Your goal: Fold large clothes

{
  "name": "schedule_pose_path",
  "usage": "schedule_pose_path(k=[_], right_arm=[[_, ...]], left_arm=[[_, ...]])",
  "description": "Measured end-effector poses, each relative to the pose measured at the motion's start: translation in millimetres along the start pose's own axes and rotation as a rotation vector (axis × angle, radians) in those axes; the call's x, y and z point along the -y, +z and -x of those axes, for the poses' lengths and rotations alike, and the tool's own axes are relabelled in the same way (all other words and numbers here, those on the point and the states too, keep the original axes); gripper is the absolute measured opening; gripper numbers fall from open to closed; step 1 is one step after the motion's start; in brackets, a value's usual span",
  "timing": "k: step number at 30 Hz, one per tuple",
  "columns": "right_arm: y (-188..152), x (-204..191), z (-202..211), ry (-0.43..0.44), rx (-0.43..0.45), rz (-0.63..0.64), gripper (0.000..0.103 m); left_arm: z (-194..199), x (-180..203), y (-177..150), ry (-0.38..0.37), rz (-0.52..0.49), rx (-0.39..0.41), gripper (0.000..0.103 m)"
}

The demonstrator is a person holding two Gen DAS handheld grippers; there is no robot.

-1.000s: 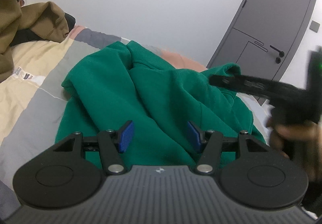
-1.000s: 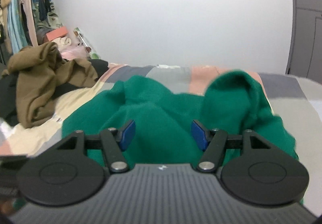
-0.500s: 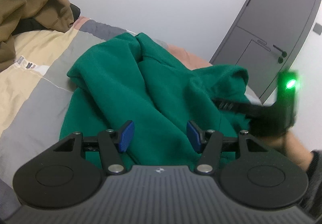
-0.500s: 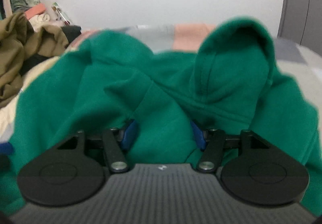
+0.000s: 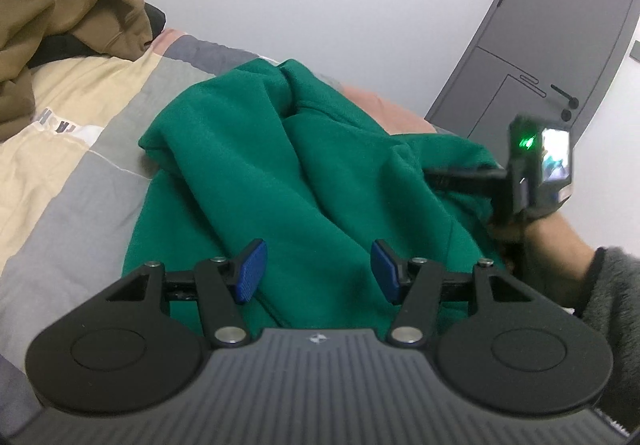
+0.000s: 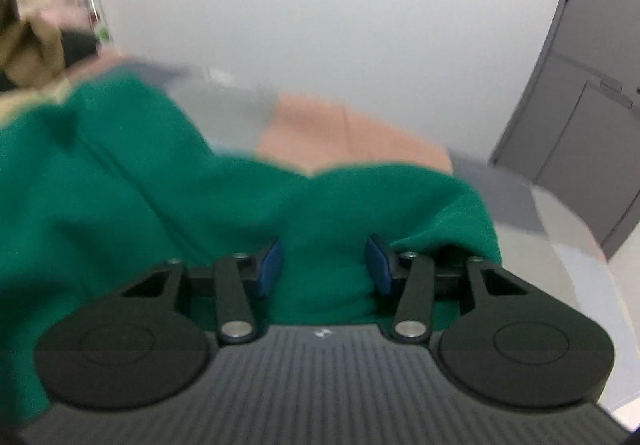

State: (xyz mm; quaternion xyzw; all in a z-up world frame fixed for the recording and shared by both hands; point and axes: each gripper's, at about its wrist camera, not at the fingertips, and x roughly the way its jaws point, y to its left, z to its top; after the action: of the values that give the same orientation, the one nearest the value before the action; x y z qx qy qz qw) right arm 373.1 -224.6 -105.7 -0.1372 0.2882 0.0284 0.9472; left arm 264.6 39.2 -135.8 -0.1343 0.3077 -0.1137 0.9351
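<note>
Green hoodie [image 5: 280, 173], crumpled on bed [image 5: 80, 173]. My left gripper [image 5: 316, 271]: spread, empty. My right gripper [image 6: 322, 265]: parted, fabric between, grip uncertain. Brown garment [image 5: 60, 17] beside.

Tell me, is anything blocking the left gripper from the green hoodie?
Nothing visible is. The left gripper sits open right over the green hoodie, with only fabric between its fingers. The brown clothes lie off to the side.

Green garment [image 5: 280, 173]; beige-grey-pink patchwork bedspread [image 5: 80, 133].
</note>
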Motion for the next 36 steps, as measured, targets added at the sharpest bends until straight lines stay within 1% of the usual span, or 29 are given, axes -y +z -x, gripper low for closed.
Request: schedule_pose_path(k=[1,4,6,9,11,12,16,21,25,27,29,30,32,34,36], right_arm=[[-6.3,0.9,-5.0,0.006,-0.015,-0.005,0.048],[-16.2,3.1,-8.9,0.017,-0.012,-0.043,0.048],[-16.2,6.5,-6.4,0.026,-0.016,-0.061,0.048],[-14.7,22.0,5.7,0.075,-0.013,-0.121,0.048],[-16.0,33.8,22.3,0.11,-0.004,-0.165,0.048],[-16.2,38.2,34.8,0.123,0.002,-0.178,0.05],[-25.4,46.6,84.4,0.153,0.015,-0.212,0.05],[-52.8,69.6,148.7,0.186,-0.041,-0.272,0.05],[-80.9,87.0,193.0,0.192,-0.103,-0.33,0.05],[-93.1,91.8,204.3,0.198,-0.136,-0.359,0.05],[-105.7,96.6,216.3,0.211,-0.16,-0.382,0.05],[-111.6,96.9,219.9,0.22,-0.172,-0.392,0.05],[-122.5,99.4,224.8,0.228,-0.199,-0.416,0.05],[-131.8,100.7,226.9,0.228,-0.218,-0.427,0.056],[-141.6,102.2,228.0,0.233,-0.244,-0.439,0.068]], left_arm=[[-0.8,-0.2,-0.2,0.005,-0.001,-0.004,0.063],[-6.8,-3.3,-2.8,0.02,-0.005,-0.022,0.063],[-11.4,-4.8,-4.0,0.021,-0.002,-0.031,0.063],[-14.7,-5.7,-3.7,0.02,0.0,-0.035,0.063],[-13.8,-6.0,-2.9,0.019,0.003,-0.032,0.063],[-12.8,-6.1,-2.8,0.019,0.004,-0.031,0.063],[-4.2,-4.6,-4.5,0.034,-0.002,-0.026,0.063],[19.3,4.4,-8.2,0.057,-0.043,-0.011,0.063],[46.5,10.8,-14.4,0.067,-0.048,-0.015,0.064],[59.0,12.0,-17.2,0.051,-0.019,-0.037,0.07],[64.1,8.0,-19.9,0.004,0.05,-0.086,0.071],[64.8,7.1,-21.4,0.003,0.066,-0.107,0.071],[67.3,4.2,-24.9,0.041,0.09,-0.126,0.071],[69.4,1.1,-27.8,0.073,0.107,-0.144,0.071],[73.6,-1.0,-29.5,0.101,0.112,-0.152,0.072]])
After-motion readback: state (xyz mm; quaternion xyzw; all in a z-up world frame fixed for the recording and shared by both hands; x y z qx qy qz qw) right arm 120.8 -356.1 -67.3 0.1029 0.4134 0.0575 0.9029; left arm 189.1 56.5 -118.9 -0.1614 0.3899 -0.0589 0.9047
